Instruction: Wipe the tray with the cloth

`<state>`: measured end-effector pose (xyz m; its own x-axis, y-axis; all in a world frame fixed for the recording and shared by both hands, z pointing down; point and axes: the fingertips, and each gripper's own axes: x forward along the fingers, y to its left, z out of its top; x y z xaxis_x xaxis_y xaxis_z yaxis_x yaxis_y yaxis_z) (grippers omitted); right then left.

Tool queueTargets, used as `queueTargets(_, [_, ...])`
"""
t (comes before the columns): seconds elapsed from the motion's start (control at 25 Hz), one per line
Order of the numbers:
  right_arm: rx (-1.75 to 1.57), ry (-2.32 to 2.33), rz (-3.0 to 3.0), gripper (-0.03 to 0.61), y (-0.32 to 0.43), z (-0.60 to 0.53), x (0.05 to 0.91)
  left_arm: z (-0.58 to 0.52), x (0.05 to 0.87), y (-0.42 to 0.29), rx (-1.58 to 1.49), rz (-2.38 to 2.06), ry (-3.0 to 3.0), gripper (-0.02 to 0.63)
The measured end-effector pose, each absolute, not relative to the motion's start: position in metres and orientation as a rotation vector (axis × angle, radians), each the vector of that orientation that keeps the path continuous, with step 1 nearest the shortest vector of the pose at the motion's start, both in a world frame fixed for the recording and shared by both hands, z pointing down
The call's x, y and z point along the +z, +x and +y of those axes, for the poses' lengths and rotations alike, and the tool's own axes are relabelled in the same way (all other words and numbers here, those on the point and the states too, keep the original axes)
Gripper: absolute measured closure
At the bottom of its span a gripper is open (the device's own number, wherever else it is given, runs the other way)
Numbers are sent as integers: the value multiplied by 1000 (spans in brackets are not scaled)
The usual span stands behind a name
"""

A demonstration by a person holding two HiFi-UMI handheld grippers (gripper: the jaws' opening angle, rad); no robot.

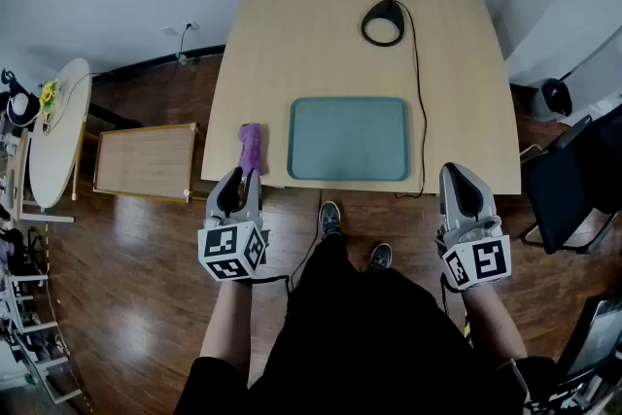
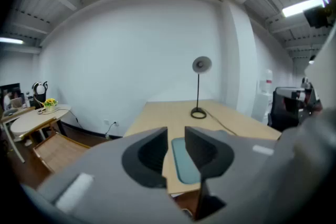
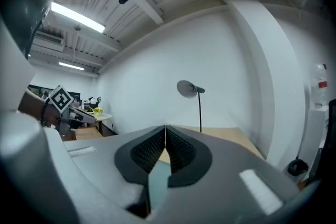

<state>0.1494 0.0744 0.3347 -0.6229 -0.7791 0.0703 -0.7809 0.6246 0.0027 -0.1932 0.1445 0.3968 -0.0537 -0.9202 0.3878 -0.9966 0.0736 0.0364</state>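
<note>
A teal tray [image 1: 348, 139] lies on the wooden table [image 1: 292, 34], near its front edge. To the tray's left sits a bunched purple cloth [image 1: 251, 149]. My left gripper [image 1: 240, 178] hovers just short of the table edge, its tips close to the cloth's near end. Its jaws stand a little apart with nothing between them. In the left gripper view the gripper [image 2: 176, 132] shows the tray [image 2: 184, 165] through the gap. My right gripper [image 1: 457, 175] hangs off the front edge, right of the tray. In the right gripper view its tips [image 3: 165, 128] meet, empty.
A black desk lamp [image 1: 383, 22] stands at the table's far side, its cable [image 1: 420, 102] running past the tray's right edge. A low wooden table [image 1: 146, 160] and a round white table [image 1: 58, 131] are on the left, a black chair [image 1: 573, 180] on the right.
</note>
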Motion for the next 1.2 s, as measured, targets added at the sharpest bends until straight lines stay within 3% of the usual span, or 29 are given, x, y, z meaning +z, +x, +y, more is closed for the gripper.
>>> queueTargets(0.28, [191, 1301, -2555, 568, 121, 14, 417, 98, 526, -284, 612, -1886, 1703, 427])
queueTargets(0.4, [368, 1289, -2426, 501, 117, -9, 465, 84, 566, -298, 661, -1771, 1674, 423])
queueTargets(0.48, [456, 1281, -2336, 490, 116, -23, 496, 76, 584, -298, 697, -1702, 1680, 423])
queueTargets(0.72, [629, 1203, -2062, 462, 134, -24, 590, 72, 623, -294, 788, -1601, 1621, 425])
queueTargets(0.8, [679, 1197, -2015, 462, 139, -24, 609, 70, 629, -297, 761, -1596, 1588, 468])
queueTargets(1.2, [853, 1116, -1960, 462, 137, -20, 652, 70, 639, -306, 802, -1569, 1505, 496])
